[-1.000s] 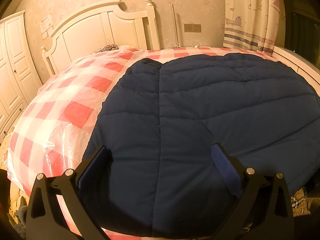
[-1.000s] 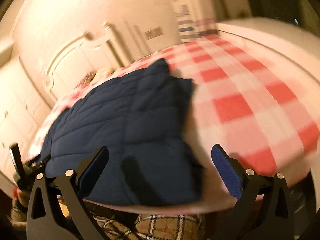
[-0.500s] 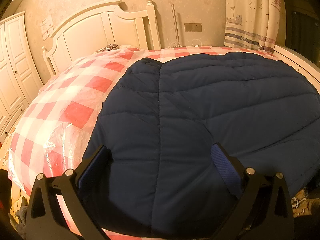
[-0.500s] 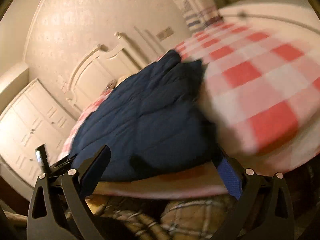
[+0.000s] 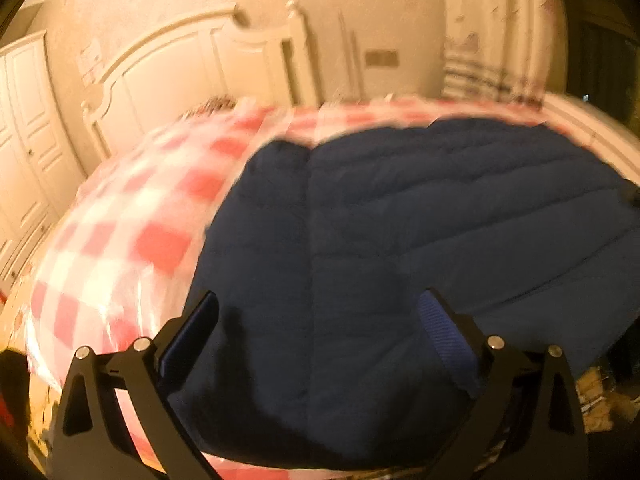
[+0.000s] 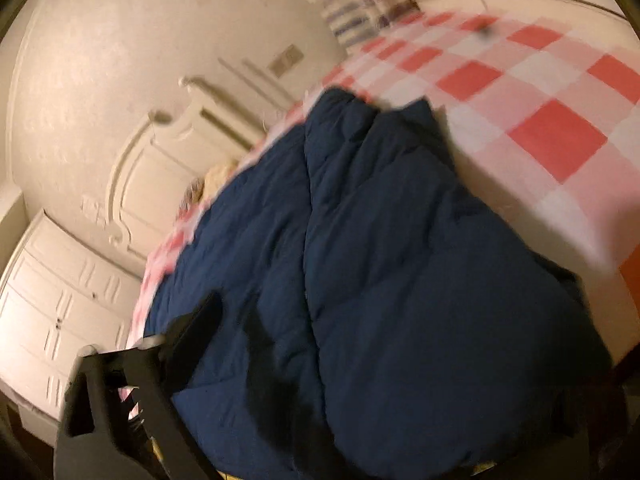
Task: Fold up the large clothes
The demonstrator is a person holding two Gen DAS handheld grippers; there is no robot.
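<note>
Both claws sit nearest the cameras, each over the near edge of the same garment. Left claw [image 5: 318,312] stands wide open, its two black fingers with blue pads [image 5: 442,330] spread well apart above the near hem of the dark blue quilted coat [image 5: 400,248], nothing pinched between them. Right claw [image 6: 360,344] is closing at this moment: its left finger [image 6: 192,332] shows dark and blurred over the fabric, while the right finger is lost at the dark, smeared edge of that view, so I cannot tell whether the pads press on the cloth yet; the coat's near bulk lies between them. Beneath both, the coat lies spread flat on the bed, its stitched channels running across and a long seam running away from the cameras, with a rumpled fold at its far end in the right wrist view. Around it the red-and-white checked bed cover [image 5: 132,240] shows to the left in the left view and to the right in the right view [image 6: 552,140]. Farther back stands the cream headboard [image 5: 192,64], with white wardrobe doors [image 5: 24,140] to its side, a wall plate [image 5: 382,58] on the pale wall, and a patterned curtain [image 5: 492,32] at the far right.
</note>
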